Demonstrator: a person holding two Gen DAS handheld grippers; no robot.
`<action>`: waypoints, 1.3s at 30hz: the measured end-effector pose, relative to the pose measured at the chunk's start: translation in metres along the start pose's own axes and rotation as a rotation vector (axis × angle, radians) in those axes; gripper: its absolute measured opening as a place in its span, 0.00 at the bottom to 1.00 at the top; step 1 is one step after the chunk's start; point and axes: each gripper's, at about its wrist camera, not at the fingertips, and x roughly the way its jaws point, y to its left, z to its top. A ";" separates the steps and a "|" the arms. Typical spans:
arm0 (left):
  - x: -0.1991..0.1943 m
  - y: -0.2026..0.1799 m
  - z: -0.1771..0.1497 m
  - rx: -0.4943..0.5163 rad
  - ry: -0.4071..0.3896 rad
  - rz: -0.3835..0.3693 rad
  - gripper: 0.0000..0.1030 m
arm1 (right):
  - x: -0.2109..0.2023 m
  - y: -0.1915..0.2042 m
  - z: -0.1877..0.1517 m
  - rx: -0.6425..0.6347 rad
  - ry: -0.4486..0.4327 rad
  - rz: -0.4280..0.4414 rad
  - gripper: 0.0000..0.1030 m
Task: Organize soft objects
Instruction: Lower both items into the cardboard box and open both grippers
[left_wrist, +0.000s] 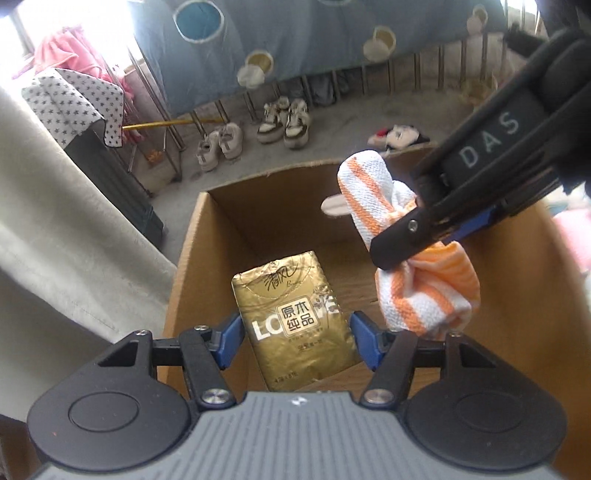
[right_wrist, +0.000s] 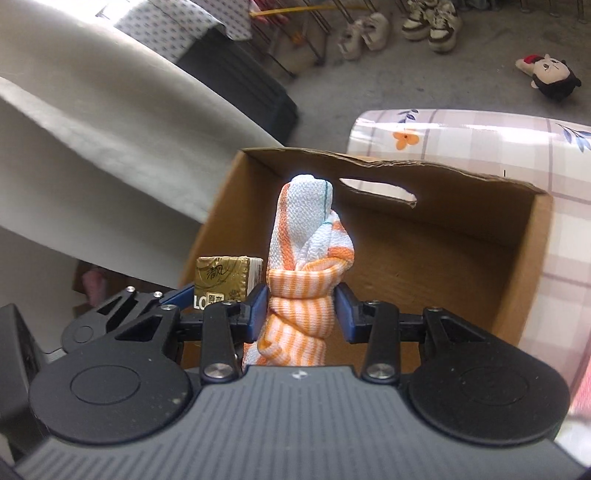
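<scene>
An open cardboard box (left_wrist: 192, 236) (right_wrist: 480, 236) stands on a checked floral tablecloth. My left gripper (left_wrist: 295, 334) is shut on a gold tissue pack (left_wrist: 295, 317), held over the box's left part; the pack also shows in the right wrist view (right_wrist: 225, 280). My right gripper (right_wrist: 300, 312) is shut on a knotted orange-and-white striped towel (right_wrist: 308, 254), held upright above the box. In the left wrist view the towel (left_wrist: 424, 291) hangs from the right gripper's fingers (left_wrist: 402, 240) at the right, just beside the tissue pack.
A plush doll (right_wrist: 550, 75) (left_wrist: 400, 134) lies on the grey floor beyond the table. Two pairs of shoes (left_wrist: 258, 129) stand by a metal railing. A white curtain (left_wrist: 55, 240) hangs at the left. The tablecloth (right_wrist: 461, 136) stretches right of the box.
</scene>
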 end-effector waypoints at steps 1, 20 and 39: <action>0.005 -0.002 0.001 0.010 0.011 0.005 0.62 | 0.006 0.000 0.002 0.002 0.011 -0.011 0.38; 0.040 -0.006 0.016 0.005 0.076 0.126 0.73 | 0.059 -0.029 0.017 0.076 0.076 -0.053 0.39; 0.018 0.027 0.013 -0.171 0.136 0.093 0.76 | 0.068 -0.044 0.023 0.218 0.066 0.056 0.55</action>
